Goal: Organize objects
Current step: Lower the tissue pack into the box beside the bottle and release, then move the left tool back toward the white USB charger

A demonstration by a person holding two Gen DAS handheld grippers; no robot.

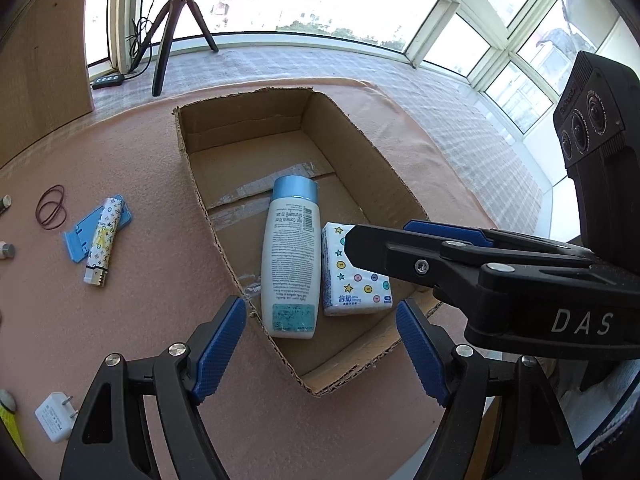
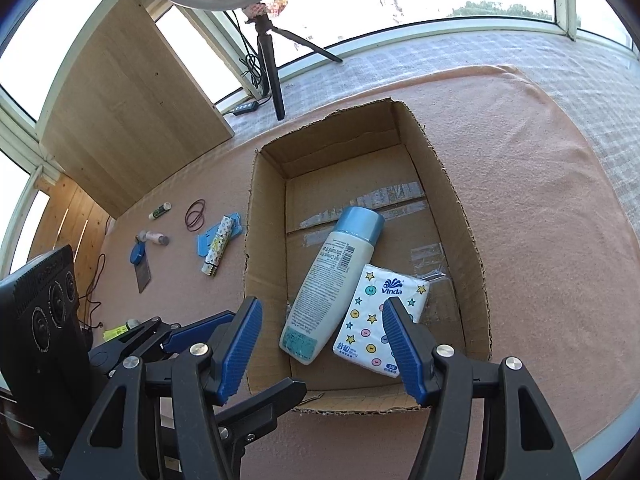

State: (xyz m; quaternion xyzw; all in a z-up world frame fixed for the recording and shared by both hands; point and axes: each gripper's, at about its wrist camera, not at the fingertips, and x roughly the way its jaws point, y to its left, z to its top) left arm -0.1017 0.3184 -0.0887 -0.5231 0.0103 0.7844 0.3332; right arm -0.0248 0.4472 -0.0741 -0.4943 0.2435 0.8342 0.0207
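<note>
Both tongs, left gripper (image 1: 320,350) and right gripper (image 2: 322,346), hang spread and empty over the cardboard box (image 2: 460,208), where lotion bottle (image 2: 328,280) and Vinda tissue pack (image 2: 380,316) lie touching. Next, probably the patterned lighter (image 1: 102,248) on the blue stand (image 1: 86,240): approach along its length, pinching mid-body.

Bottle (image 2: 329,286) and tissue pack (image 2: 380,322) side by side in cardboard box (image 2: 464,248)

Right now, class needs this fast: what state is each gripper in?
Left gripper: open, holding nothing, above the cardboard box.
Right gripper: open, holding nothing, over the tissue pack.
</note>
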